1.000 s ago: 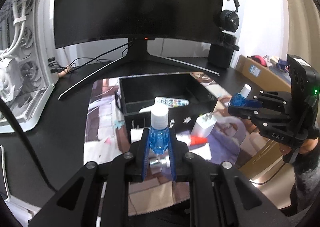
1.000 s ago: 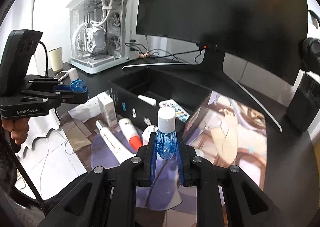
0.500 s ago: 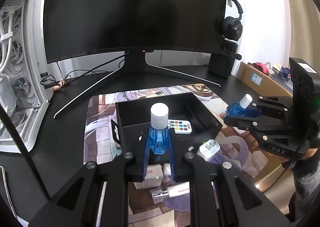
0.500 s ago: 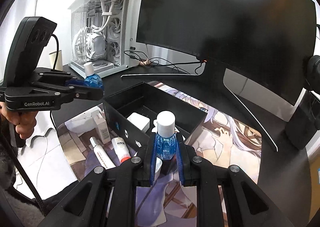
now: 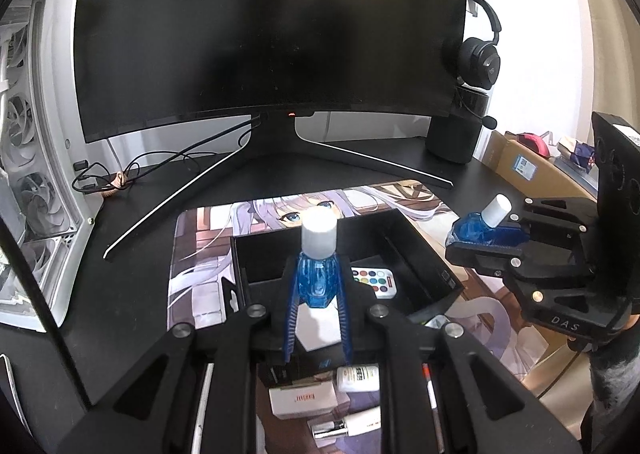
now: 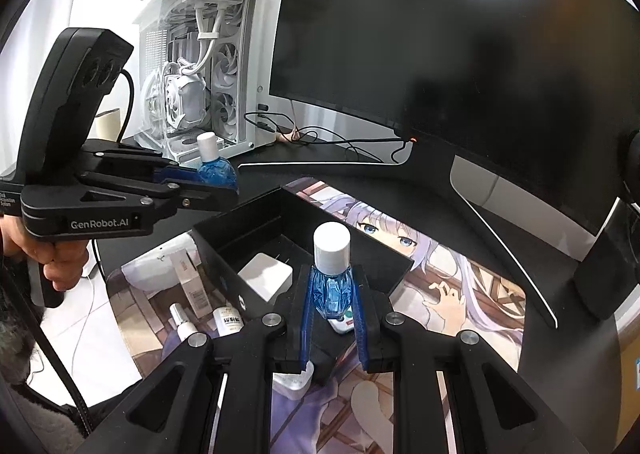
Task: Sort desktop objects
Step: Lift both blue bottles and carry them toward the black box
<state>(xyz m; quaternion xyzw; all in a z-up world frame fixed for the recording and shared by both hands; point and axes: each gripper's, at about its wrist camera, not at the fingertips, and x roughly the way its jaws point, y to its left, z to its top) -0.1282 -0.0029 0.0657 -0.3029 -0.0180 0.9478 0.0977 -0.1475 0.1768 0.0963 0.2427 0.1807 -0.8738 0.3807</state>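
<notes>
My left gripper (image 5: 317,290) is shut on a small blue bottle with a white cap (image 5: 318,274), held above the near side of an open black box (image 5: 420,250). My right gripper (image 6: 333,296) is shut on a matching blue bottle (image 6: 332,282), held above the box's right part (image 6: 384,254). Each gripper shows in the other's view, the right one (image 5: 472,234) and the left one (image 6: 216,174). In the box lie a colour-button remote (image 5: 374,280) and a white charger (image 6: 266,278).
White tubes and small boxes (image 5: 320,398) lie on the printed desk mat (image 5: 200,274) in front of the box. A curved monitor (image 5: 272,26) on a V-stand is behind, a white PC case (image 6: 200,78) at left, headphones on a speaker (image 5: 472,66) at right.
Both grippers have risen and moved forward over the black box, each still holding its blue bottle. The items on the mat have dropped lower in both views.
</notes>
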